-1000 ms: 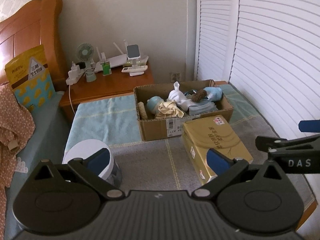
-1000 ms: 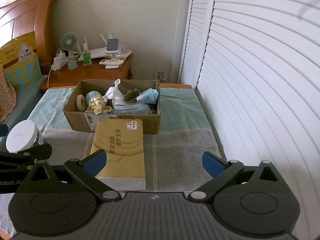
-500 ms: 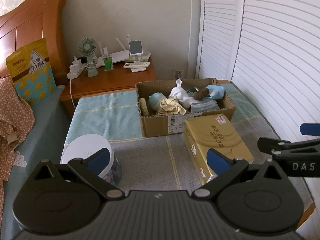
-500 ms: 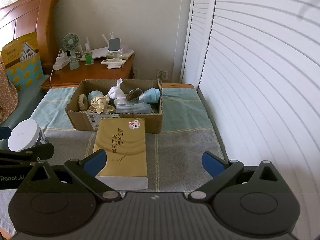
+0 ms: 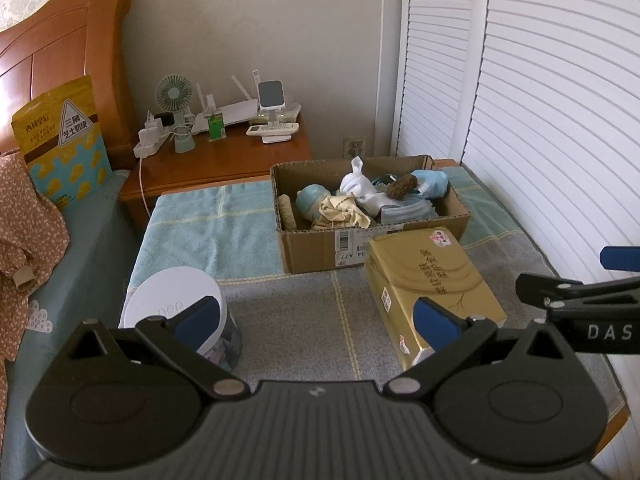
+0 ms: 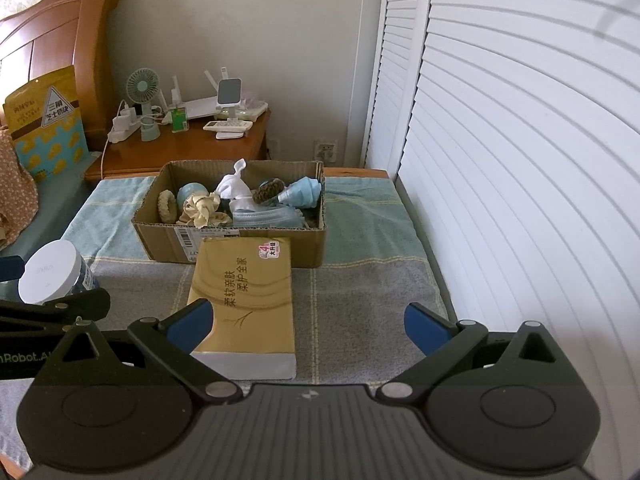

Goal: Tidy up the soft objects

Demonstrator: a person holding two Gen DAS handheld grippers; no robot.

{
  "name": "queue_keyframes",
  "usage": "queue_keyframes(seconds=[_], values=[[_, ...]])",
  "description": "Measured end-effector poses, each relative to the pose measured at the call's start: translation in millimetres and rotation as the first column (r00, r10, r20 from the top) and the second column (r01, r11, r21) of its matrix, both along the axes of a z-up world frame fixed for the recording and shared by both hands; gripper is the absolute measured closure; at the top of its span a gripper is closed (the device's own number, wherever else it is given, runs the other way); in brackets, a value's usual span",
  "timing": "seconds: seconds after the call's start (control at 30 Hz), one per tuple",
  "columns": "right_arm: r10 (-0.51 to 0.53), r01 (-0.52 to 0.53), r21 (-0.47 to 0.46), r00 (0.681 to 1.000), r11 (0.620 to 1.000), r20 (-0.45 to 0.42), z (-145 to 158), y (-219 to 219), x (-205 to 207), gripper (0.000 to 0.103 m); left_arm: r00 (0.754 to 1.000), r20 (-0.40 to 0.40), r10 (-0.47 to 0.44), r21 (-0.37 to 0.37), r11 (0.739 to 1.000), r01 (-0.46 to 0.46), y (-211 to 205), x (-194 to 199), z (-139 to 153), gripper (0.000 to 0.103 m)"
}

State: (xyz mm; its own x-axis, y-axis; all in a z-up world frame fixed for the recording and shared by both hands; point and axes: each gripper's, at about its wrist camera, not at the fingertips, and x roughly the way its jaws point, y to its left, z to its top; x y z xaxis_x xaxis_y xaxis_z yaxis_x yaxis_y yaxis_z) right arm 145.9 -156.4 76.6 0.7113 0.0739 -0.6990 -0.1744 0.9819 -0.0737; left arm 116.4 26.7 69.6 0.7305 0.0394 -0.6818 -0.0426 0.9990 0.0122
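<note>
Left gripper (image 5: pixel 316 314) hovering above the grey-and-teal towel (image 5: pixel 304 320), jaws spread wide, nothing between them. Right gripper (image 6: pixel 310 322) likewise spread wide and empty, hovering over the near end of the gold tissue pack (image 6: pixel 244 300); also visible from the left wrist view at far right (image 5: pixel 580 300). Cardboard box (image 5: pixel 320 248) sitting on the towel toward the far side, open top, full of soft objects. Inside, left to right in the right wrist view: beige scrunchie (image 6: pixel 168 206) upright against the left wall, pale blue round plush (image 6: pixel 192 192) behind it, cream crumpled cloth (image 6: pixel 202 210) at front, white knotted cloth (image 6: pixel 234 188) sticking up in the middle, brown fuzzy piece (image 6: pixel 268 191), light blue fabric item (image 6: pixel 302 194) at the right wall, stack of blue face masks (image 6: pixel 268 216) along the front right. Gold tissue pack lying flat just in front of the box, far end touching or nearly touching the box front; cannot tell which. White-lidded jar (image 5: pixel 174 312) standing upright on the towel's left edge, well apart from the box, partly behind the left finger. Wooden nightstand (image 5: pixel 224 160) beyond the towel, carrying a small green fan (image 5: pixel 174 94), power strip, router, remote. Yellow snack bag (image 5: pixel 60 140) leaning on the wooden headboard (image 5: pixel 60 60). White louvred doors (image 6: pixel 520 160) along the right side.
</note>
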Motion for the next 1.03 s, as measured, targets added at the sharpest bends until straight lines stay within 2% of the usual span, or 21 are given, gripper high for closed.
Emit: queue_keyframes(seconds=[1.03], values=[[-0.002,0.002,0.002,1.0,1.0,-0.002,-1.0,-1.8,-0.5,0.0,1.0,-0.002,-0.002,0.0,1.0,0.002,-1.6,-0.6,-0.4,0.001]])
